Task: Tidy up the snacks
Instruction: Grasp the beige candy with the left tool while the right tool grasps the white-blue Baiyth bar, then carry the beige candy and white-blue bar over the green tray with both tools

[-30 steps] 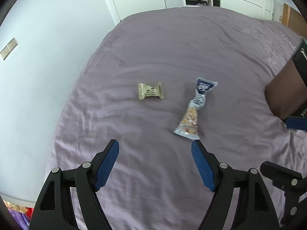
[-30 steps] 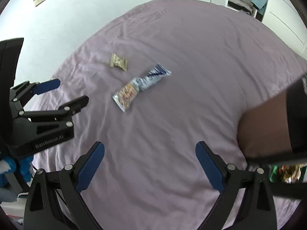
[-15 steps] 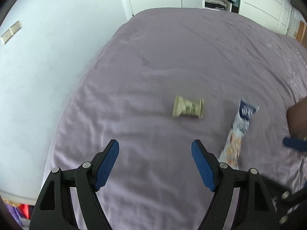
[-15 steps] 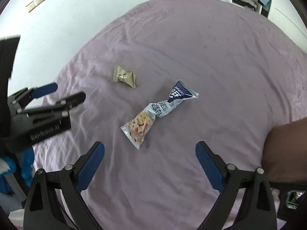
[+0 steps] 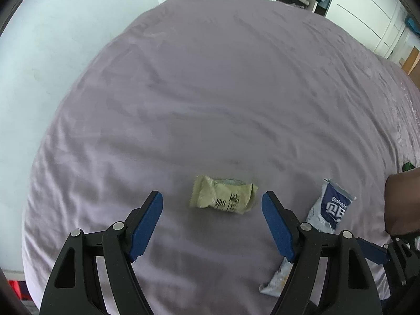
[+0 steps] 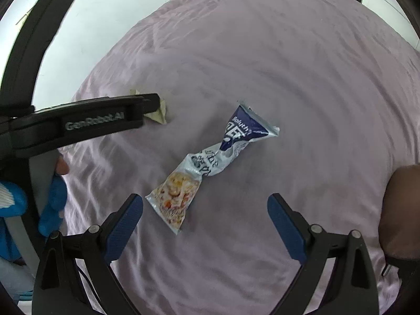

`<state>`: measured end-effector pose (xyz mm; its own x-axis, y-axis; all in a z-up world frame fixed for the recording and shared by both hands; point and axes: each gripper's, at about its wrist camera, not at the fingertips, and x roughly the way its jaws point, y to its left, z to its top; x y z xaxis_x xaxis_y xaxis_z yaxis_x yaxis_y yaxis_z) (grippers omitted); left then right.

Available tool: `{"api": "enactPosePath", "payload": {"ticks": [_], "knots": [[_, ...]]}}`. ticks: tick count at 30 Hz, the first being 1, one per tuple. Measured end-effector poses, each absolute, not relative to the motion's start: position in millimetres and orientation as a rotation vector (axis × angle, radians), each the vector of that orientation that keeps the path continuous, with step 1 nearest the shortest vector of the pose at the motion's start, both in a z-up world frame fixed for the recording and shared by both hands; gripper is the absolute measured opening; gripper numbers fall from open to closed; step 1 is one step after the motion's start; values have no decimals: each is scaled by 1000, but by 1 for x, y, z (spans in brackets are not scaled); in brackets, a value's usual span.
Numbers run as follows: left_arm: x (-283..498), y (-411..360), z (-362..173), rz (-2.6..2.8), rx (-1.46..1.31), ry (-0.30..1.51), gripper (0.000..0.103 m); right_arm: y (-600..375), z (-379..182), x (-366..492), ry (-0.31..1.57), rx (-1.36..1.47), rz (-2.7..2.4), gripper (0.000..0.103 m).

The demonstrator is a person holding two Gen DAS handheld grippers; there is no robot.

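Note:
A small beige snack packet [image 5: 223,195] lies on the purple bed sheet [image 5: 210,92], just ahead of and between the tips of my open, empty left gripper [image 5: 212,206]. A longer blue and white twisted snack bag [image 6: 207,165] lies to its right; it also shows in the left wrist view [image 5: 330,207], partly behind the right finger. My right gripper [image 6: 205,207] is open and empty just short of the bag's near end. In the right wrist view the left gripper's body [image 6: 78,123] covers most of the beige packet [image 6: 158,113].
The bed's left edge runs along a white wall [image 5: 52,39]. White wardrobes [image 5: 362,8] stand beyond the far end. A dark brown object [image 6: 401,210] lies at the right edge of the bed.
Both grippers have moved forward and down toward the snacks: the left now frames the beige packet, the right has closed in on the blue and white bag. Both stay open.

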<state>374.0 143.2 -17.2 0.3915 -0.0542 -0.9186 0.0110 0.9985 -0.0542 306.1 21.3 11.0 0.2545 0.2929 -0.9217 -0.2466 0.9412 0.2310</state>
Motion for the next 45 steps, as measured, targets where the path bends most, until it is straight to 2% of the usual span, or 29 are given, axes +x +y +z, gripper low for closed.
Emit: {"api": "enactPosePath", "payload": {"ticks": [11, 14, 16, 19, 20, 23, 27, 29, 30, 33, 36, 38, 45], "knots": [[382, 146, -44, -111, 8, 1234, 71, 32, -15, 327, 1317, 143, 367, 103], [383, 146, -46, -131, 22, 1237, 70, 32, -19, 328, 1323, 163, 363, 103], [385, 144, -47, -142, 29, 1239, 65, 30, -20, 330, 1326, 181, 362, 103], [394, 143, -49, -159, 31, 1242, 59, 28, -22, 332, 1330, 205, 362, 84], [396, 142, -49, -165, 32, 1243, 57, 27, -23, 333, 1331, 208, 361, 68], [402, 139, -51, -178, 26, 1248, 50, 26, -25, 336, 1333, 217, 370, 58], [405, 136, -53, -180, 27, 1252, 36, 26, -24, 335, 1341, 223, 401, 39], [405, 135, -53, -173, 24, 1249, 33, 25, -22, 335, 1341, 226, 417, 34], [405, 134, -53, -176, 19, 1247, 29, 24, -22, 334, 1341, 229, 422, 29], [403, 136, -50, -182, 13, 1229, 27, 23, -19, 330, 1338, 226, 438, 20], [401, 136, -48, -179, 17, 1216, 27, 24, -14, 329, 1331, 214, 451, 15], [398, 138, -46, -175, 18, 1207, 26, 23, -10, 327, 1325, 216, 460, 3], [380, 140, -28, -172, 23, 1176, 26, 13, 10, 318, 1291, 225, 480, 3]]}}
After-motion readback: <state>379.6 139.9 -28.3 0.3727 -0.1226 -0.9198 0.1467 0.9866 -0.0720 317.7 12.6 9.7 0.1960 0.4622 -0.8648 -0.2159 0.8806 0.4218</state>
